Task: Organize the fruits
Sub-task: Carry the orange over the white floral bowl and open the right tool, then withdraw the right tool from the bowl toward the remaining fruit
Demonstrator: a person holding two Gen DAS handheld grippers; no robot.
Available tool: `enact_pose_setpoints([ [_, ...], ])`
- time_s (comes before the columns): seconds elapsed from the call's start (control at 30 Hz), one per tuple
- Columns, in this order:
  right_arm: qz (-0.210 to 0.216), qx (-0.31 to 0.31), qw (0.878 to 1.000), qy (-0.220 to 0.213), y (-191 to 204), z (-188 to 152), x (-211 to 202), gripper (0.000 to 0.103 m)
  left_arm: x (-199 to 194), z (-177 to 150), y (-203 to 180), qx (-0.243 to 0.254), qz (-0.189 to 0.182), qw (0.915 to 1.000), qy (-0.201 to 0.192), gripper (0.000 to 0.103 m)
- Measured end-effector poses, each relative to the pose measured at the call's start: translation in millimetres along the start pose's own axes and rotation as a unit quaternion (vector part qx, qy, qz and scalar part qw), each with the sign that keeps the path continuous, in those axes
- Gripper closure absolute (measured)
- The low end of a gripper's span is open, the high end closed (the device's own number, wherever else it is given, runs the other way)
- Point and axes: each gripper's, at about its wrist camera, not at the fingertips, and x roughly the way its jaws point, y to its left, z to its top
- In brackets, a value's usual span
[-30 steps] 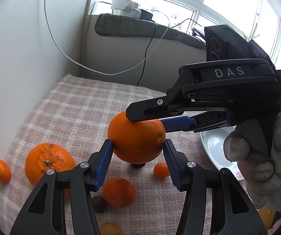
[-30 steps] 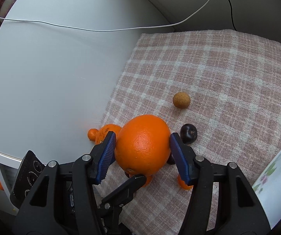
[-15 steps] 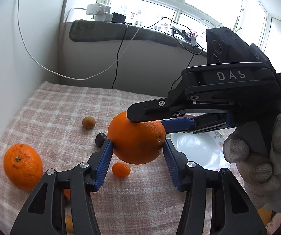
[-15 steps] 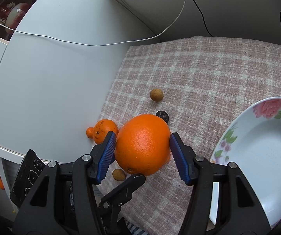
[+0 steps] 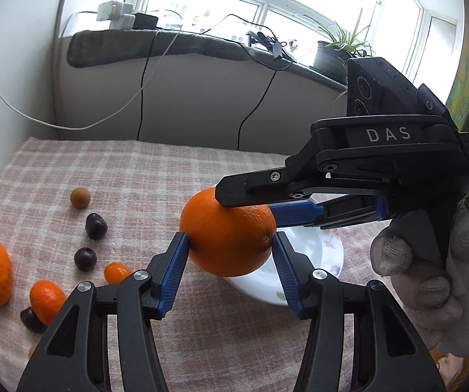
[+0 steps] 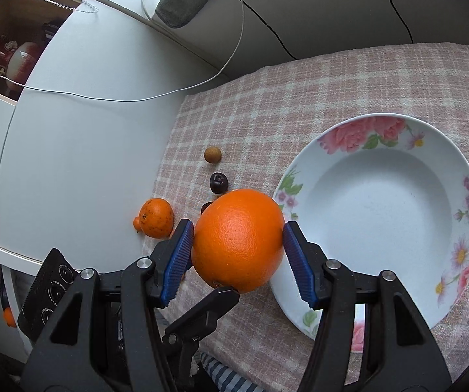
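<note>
Both grippers are clamping the same big orange (image 5: 228, 238) at once, held in the air above the checked cloth on the tabletop (image 5: 156, 170). In the left wrist view the left gripper (image 5: 229, 245) is squeezing it between its blue pads at frame centre, while the right gripper (image 5: 250, 201) is reaching in from the right edge, one black finger lying across the orange's top and one blue pad touching its right side. In the right wrist view the orange (image 6: 238, 240) is sitting between the right gripper (image 6: 236, 243) pads, lower centre, just left of the floral plate (image 6: 397, 124), overlapping its rim.

A gloved hand (image 5: 430, 277) is gripping the right gripper's handle at lower right, partly cut by the frame. The plate (image 5: 329, 251) is mostly hidden behind the orange in the left view. A dark fruit is peeking out behind the orange in the right view, too covered to identify. The loose fruit at the left edge of the left view is partly cropped.

"DAS" (image 5: 388, 134) is reading clearly on the right gripper's body; a small "G" mark is showing on the camera block above it.
</note>
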Motion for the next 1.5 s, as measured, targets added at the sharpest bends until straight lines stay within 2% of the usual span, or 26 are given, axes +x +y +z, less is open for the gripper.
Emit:
enact_pose_setpoints([
  [0.6, -0.028, 0.023, 0.999, -0.007, -28.7, -16.6, -18.2, 0.043, 18.8, -5.4, -30.9, 0.022, -0.032, 0.9989, 0.027, 0.053],
  [0.67, -0.023, 0.019, 0.999, -0.017, -29.9, -16.5, -21.2, 0.043, 15.4, -5.4, -33.2, 0.029, -0.030, 0.9988, 0.024, 0.053],
  [0.83, -0.082, -0.029, 0.994, -0.071, -16.1, -14.5, -44.3, 0.026, 10.2, -5.0, -29.0, 0.026, -0.027, 0.9991, 0.021, 0.053],
  [1.1, -0.088, -0.038, 0.989, -0.112, -16.8, -14.6, -69.9, 0.024, 6.3, -8.1, -18.8, 0.014, -0.019, 0.9994, 0.024, 0.049],
  [1.37, -0.101, -0.049, 0.983, -0.142, -15.0, -19.0, -77.5, 0.024, -3.7, -11.3, -4.8, -0.004, -0.016, 0.9998, 0.013, 0.039],
  [1.5, -0.114, -0.063, 0.981, -0.147, -10.5, -21.8, -75.3, 0.024, -9.6, -12.6, 3.3, -0.013, -0.011, 0.9998, 0.009, 0.039],
])
